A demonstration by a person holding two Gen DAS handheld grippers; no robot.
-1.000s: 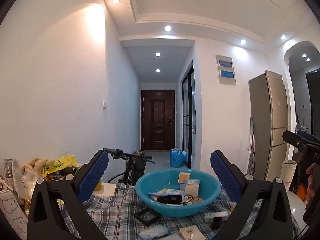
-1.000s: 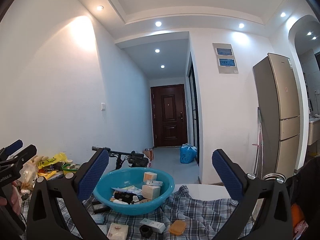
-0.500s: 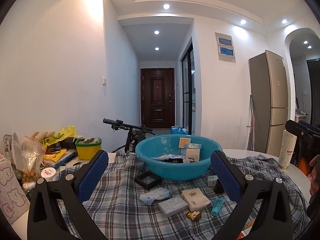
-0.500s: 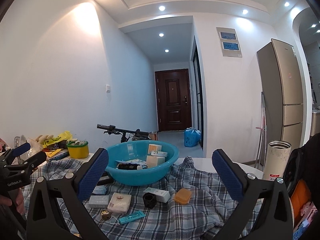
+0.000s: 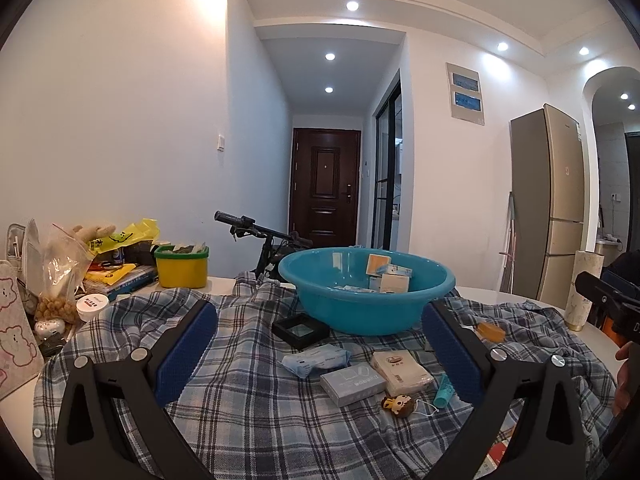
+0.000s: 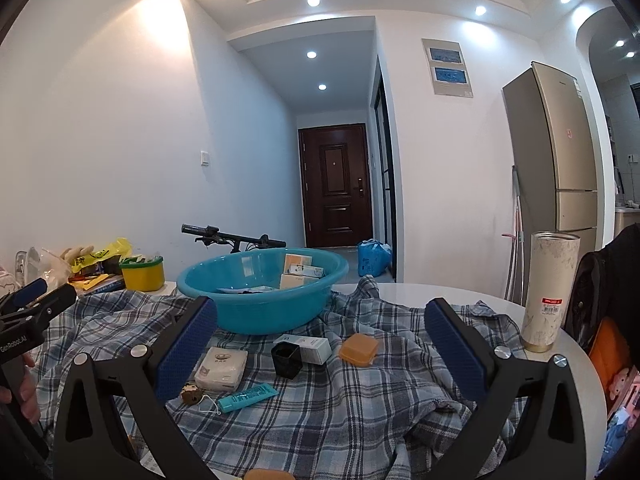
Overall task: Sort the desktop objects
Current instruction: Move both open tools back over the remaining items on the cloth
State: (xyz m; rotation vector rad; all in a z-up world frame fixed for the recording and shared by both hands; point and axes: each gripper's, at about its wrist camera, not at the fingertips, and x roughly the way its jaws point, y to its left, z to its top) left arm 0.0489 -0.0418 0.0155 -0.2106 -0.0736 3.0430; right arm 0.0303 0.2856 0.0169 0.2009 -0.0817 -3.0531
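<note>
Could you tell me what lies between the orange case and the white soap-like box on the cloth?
Right wrist view: a black cup and white carton lie between orange case and white box.

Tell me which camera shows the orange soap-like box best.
The right wrist view: the orange box lies whole and unblocked on the plaid cloth. In the left wrist view it sits far right, small, partly behind the tool's blue pad.

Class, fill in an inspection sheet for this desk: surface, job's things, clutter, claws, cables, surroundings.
Surface: plaid cloth over a white table.
Job's things: blue basin holding boxes; white box, teal tube, orange case, black cup loose on the cloth.
Clutter: yellow tub, tall tumbler.
Claws: left claw open; right claw open; both empty.
Cables: nothing seen.
Surroundings: bicycle handlebar, door, fridge.
</note>
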